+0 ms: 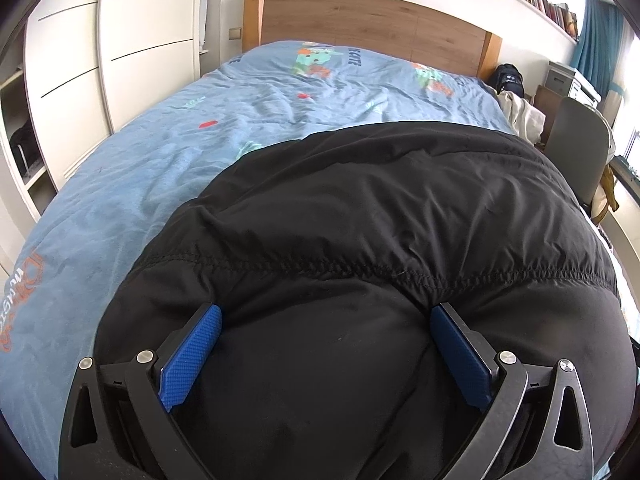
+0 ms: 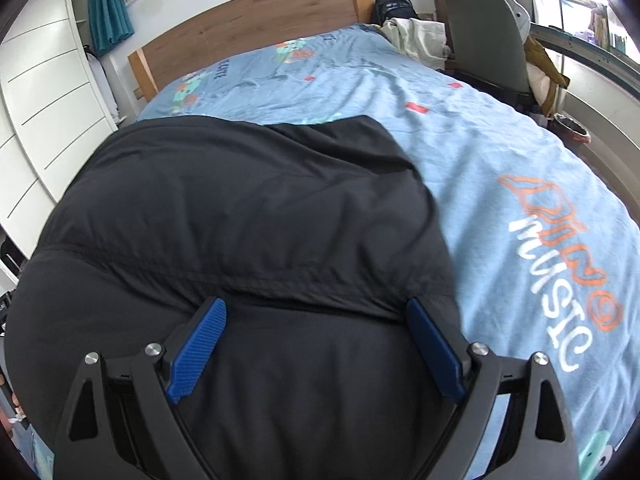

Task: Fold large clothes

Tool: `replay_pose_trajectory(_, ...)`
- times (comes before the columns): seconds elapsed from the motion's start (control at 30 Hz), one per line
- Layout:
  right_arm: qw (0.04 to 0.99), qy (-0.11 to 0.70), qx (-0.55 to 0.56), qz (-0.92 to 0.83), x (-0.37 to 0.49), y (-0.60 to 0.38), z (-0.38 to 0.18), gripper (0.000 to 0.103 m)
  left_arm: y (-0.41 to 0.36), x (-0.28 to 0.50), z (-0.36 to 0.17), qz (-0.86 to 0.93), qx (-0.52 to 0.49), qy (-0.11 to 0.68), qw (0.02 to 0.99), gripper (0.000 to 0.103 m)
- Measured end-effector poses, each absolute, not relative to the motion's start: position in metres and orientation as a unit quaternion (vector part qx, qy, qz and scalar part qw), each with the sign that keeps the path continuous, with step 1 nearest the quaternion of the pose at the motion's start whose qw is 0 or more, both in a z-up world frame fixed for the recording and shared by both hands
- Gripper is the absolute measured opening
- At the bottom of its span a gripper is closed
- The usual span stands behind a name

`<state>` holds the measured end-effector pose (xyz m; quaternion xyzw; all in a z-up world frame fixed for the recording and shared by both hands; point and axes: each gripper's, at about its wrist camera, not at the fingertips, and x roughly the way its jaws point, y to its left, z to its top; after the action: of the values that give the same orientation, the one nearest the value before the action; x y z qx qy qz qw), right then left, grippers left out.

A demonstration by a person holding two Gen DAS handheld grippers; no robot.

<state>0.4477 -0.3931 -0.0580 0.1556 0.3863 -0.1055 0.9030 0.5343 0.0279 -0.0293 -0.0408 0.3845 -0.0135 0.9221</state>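
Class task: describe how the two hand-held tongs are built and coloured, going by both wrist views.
The left tongs and right tongs look alike: black angular frames with triangular cut-outs and round silver bolt heads. Each finger carries a flat blue pad; the left-hand pads show a fine grid texture. No cables, markings or sleeves are visible.

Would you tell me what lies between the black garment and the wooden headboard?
Only the blue bedcover, wrinkled and printed, lies between the black garment and the headboard; nothing else rests on that stretch. Both wrist views show it.
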Motion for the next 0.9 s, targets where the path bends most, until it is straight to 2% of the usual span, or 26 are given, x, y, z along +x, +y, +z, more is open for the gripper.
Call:
replay_pose_trajectory(0.27,0.891,0.398,0.163,-0.147,0.418,-0.408,-0.051,0.092,0.048,0.504,-0.019,0.011,-0.034,0.371,0.928,0.102)
replay_pose_trajectory(0.53,0.926,0.345,0.134,-0.074,0.389,-0.341,-0.007,0.092,0.066,0.474,-0.015,-0.002,-0.063,0.366,0.928,0.102)
replay_pose_trajectory(0.73,0.926,0.365,0.099,-0.016,0.397,-0.286,-0.018,0.092,0.058,0.465,-0.024,0.011,-0.039,0.374,0.927,0.102)
replay_pose_trajectory(0.9,0.923,0.368,0.106,-0.021,0.395,-0.291,-0.029,0.092,0.053,0.46,-0.029,0.02,-0.022,0.368,0.929,0.102)
